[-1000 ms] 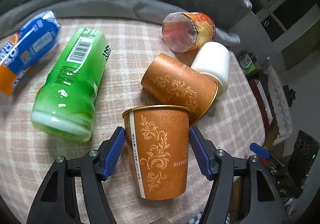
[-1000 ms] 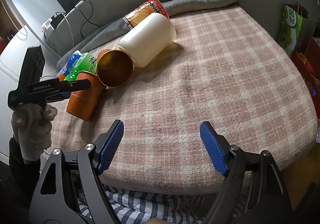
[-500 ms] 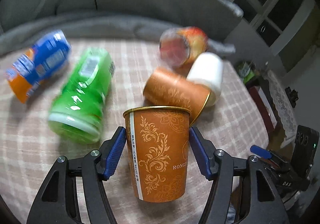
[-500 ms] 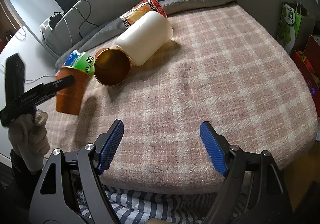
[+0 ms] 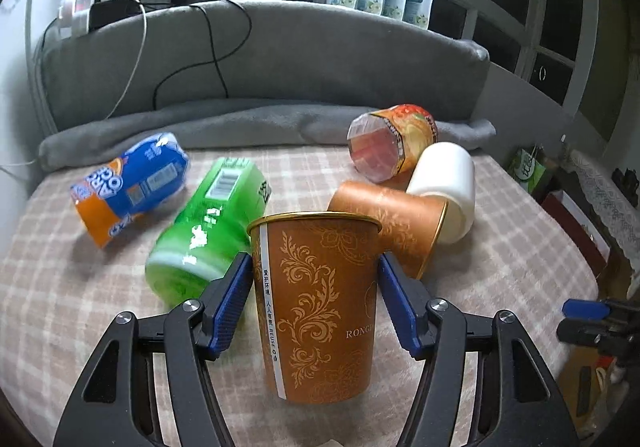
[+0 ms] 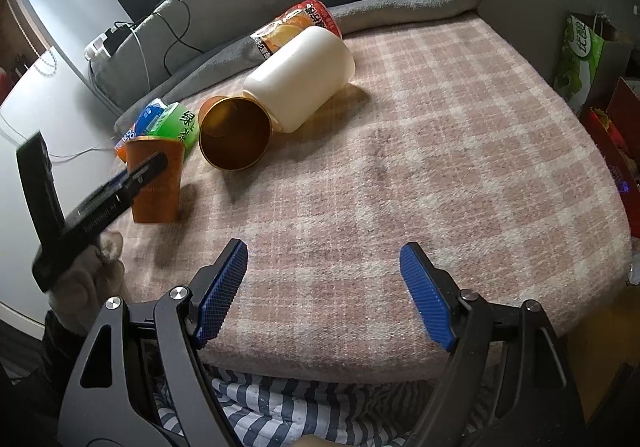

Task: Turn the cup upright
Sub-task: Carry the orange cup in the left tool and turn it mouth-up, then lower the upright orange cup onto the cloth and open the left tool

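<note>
My left gripper (image 5: 316,295) is shut on an orange paper cup (image 5: 320,303) with a gold rim and scroll pattern. The cup stands upright, mouth up, its base on the checked blanket (image 5: 500,247). In the right wrist view the same cup (image 6: 158,183) stands upright at the left with the left gripper's black fingers across it. A second orange cup (image 5: 396,223) lies on its side behind it, its gold inside showing in the right wrist view (image 6: 236,135). My right gripper (image 6: 324,291) is open and empty near the blanket's front edge.
A white cup (image 6: 300,79) lies on its side against the second orange cup. A green bottle (image 5: 208,231), a blue and orange packet (image 5: 128,187) and an orange snack tub (image 5: 392,143) lie behind. A grey sofa back (image 5: 280,55) rises at the rear.
My left gripper has tilted the held cup from leaning to upright and lowered it onto the blanket. The right gripper has not moved.
</note>
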Motion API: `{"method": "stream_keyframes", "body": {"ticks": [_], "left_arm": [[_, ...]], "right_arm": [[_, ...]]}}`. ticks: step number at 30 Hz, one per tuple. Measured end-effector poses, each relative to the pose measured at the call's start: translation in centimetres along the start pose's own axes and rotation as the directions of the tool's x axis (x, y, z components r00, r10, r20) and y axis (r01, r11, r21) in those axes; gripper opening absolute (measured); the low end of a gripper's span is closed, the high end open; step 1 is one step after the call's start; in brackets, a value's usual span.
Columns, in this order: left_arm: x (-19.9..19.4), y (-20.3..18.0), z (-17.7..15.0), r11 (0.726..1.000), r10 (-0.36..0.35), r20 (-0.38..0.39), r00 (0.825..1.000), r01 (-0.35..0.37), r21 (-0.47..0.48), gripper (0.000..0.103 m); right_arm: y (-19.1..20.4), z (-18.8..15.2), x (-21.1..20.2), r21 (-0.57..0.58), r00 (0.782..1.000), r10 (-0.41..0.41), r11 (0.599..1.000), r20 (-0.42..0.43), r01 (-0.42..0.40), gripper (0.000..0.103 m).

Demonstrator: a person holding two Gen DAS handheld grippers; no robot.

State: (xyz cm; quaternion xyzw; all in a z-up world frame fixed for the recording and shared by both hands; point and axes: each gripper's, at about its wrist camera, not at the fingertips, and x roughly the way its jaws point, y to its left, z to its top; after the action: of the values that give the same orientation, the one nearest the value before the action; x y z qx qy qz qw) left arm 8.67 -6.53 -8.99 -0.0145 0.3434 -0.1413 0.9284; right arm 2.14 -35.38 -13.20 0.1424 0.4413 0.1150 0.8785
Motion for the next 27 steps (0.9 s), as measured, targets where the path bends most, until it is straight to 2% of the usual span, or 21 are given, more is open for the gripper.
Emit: {"method": "stream_keyframes", "body": {"ticks": [9,16,27], "left_arm": [[-1.8,0.1,-1.5,1.000,-0.002,0.022,1.000,0.002,-0.010,0.063],[-3.4,0.1,-1.9,1.000,-0.012,0.010,1.000,0.012,-0.002,0.063],[-5.2,-0.2,-3.2,0.999,-0.042,0.003,0.999,0.042,-0.005,0.063]], "right_arm": [[1.3,0.3,-0.1,-0.014,1.000,0.027,1.000,0.006,-0.027,0.081],[3.3,0.4,-0.2,-0.056,0.999,0.048,0.997,0.015,-0.047,0.081],[4.0,-0.2,-0.5,-0.066,0.999,0.049,0.997,0.010,-0.048,0.081]]}}
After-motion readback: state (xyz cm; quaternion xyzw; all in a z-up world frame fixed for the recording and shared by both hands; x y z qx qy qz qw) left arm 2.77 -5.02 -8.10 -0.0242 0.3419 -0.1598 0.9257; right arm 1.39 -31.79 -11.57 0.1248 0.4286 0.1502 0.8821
